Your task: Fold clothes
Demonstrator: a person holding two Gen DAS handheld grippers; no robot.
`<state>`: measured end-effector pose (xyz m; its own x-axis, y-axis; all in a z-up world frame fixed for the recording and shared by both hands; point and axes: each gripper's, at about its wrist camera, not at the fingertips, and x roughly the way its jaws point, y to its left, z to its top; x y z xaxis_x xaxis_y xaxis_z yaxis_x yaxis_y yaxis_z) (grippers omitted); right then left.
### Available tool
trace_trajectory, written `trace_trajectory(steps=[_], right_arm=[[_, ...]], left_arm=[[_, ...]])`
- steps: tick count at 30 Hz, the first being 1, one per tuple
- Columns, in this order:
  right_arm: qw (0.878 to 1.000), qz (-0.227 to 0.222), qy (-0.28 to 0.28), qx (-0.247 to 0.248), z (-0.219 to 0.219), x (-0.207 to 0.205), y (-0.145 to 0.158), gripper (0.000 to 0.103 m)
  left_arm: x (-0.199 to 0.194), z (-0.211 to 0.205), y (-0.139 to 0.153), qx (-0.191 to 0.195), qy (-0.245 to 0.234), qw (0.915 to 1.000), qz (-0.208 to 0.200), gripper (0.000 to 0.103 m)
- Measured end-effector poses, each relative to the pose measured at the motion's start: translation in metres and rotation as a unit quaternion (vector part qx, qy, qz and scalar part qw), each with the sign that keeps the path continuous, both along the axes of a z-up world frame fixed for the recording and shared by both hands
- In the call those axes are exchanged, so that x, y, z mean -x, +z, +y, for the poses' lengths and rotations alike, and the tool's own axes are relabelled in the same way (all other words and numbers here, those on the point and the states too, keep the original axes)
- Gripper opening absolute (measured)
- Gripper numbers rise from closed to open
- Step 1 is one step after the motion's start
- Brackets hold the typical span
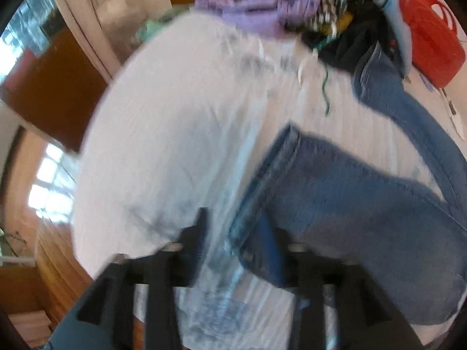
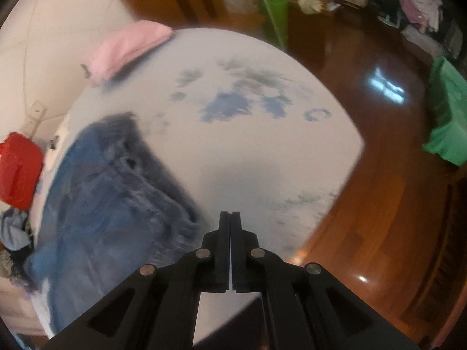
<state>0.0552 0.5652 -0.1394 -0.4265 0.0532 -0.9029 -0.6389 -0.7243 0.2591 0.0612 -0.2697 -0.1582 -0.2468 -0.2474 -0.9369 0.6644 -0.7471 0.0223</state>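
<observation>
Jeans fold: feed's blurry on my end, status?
Left hand-held gripper open beside jeans hem. Right hand-held gripper shut, empty. Jeans on white bed. Clothes pile behind, clear.

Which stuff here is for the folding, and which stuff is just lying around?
For the folding:
- blue jeans
- left gripper, open by the jeans hem
- right gripper, shut and empty
- pile of clothes, probably waiting their turn

Just lying around:
- red plastic basket
- pink cloth
- green cloth on the floor
- white bedsheet underneath
</observation>
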Motion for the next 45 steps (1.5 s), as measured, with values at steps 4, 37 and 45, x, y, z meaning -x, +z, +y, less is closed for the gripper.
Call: trace_trajectory(steps=[4, 37, 45], right_arm=[[1.0, 0.006, 0.024, 0.015, -0.01, 0.024, -0.006, 0.002], [0.991, -0.082, 0.11, 0.013, -0.039, 0.332, -0.056, 0.079], [0.988, 0.058, 0.142, 0.033, -0.037, 0.267, -0.006, 0.033]], left_arm=[[0.031, 0.01, 0.021, 0.012, -0.027, 0.999, 0.033, 0.069], [0.35, 0.066, -0.032, 0.041, -0.177, 0.9831, 0.024, 0.007], [0.282, 0.061, 0.055, 0.073, -0.195, 0.9665, 0.15, 0.006]])
